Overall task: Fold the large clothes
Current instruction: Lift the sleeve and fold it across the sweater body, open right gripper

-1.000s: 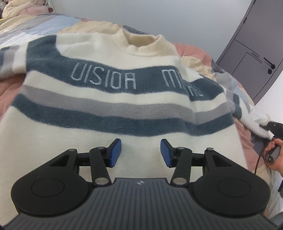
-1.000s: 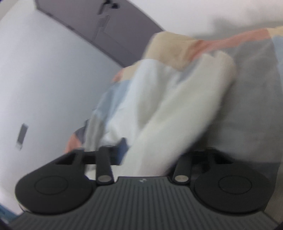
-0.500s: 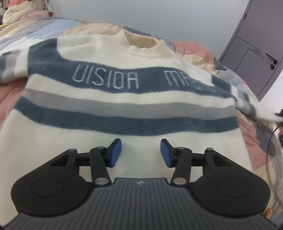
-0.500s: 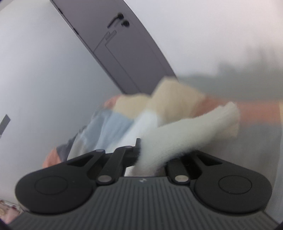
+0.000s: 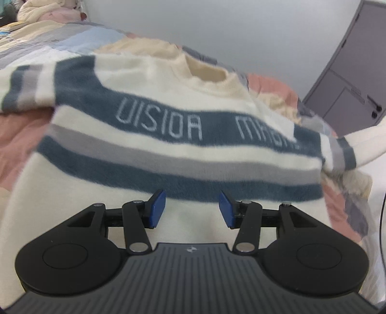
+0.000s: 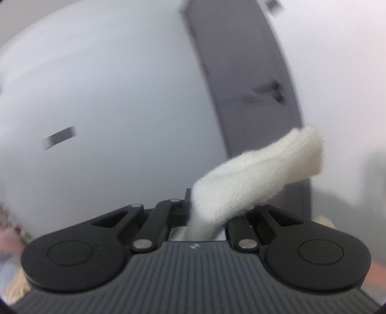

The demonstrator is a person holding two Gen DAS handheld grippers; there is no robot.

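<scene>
A cream sweater (image 5: 154, 154) with dark blue and grey stripes and pale lettering lies front up on a bed. My left gripper (image 5: 191, 209) hovers over its lower body, blue pads (image 5: 156, 207) apart with nothing between them. The sweater's right sleeve (image 5: 361, 142) rises off the bed toward the right edge of the left wrist view. In the right wrist view the cream sleeve end (image 6: 253, 183) sticks out from my right gripper (image 6: 207, 212), which is shut on it, high in the air and facing a wall.
A patchwork quilt (image 5: 19, 135) in pink, beige, blue and grey covers the bed. A dark grey door (image 5: 354, 91) stands at the right; the same door (image 6: 243, 84) fills the wall ahead of the right gripper. Pillows (image 5: 45, 14) lie at the far left.
The right gripper closed on the sleeve end and lifted it from the bed up to wall height, rolling as it rose. In the left view the sleeve now stretches upward at the right.
</scene>
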